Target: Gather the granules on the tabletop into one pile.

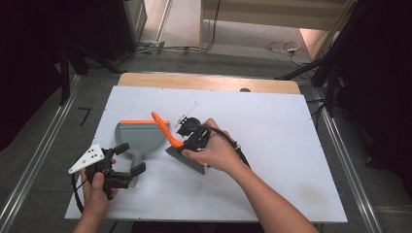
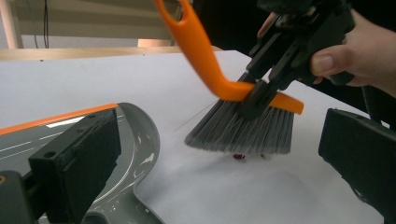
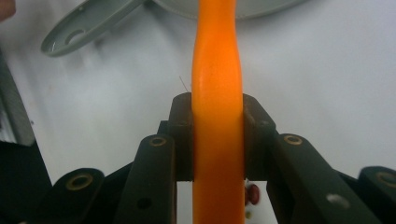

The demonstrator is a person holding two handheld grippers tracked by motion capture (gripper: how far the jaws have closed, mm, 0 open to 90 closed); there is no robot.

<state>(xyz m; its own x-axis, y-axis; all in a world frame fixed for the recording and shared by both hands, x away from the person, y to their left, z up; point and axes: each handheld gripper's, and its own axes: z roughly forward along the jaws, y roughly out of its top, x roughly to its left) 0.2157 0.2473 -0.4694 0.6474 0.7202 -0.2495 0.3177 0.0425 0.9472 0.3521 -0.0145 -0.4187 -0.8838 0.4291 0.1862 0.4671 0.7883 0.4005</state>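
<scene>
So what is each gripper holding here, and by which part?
The right gripper clamps the brush by its orange handle, near the bristles. The left gripper holds nothing.

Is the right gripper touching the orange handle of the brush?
Touching. In the right gripper view, the right gripper has both black jaws pressed flat against the two sides of the orange brush handle, with no gap between them.

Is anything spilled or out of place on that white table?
Yes: a few small bits, one dark red, lie loose on the table right under the brush. The right gripper clamps the brush's orange handle; the grey dustpan lies flat beside it. Nothing looks damaged.
</scene>
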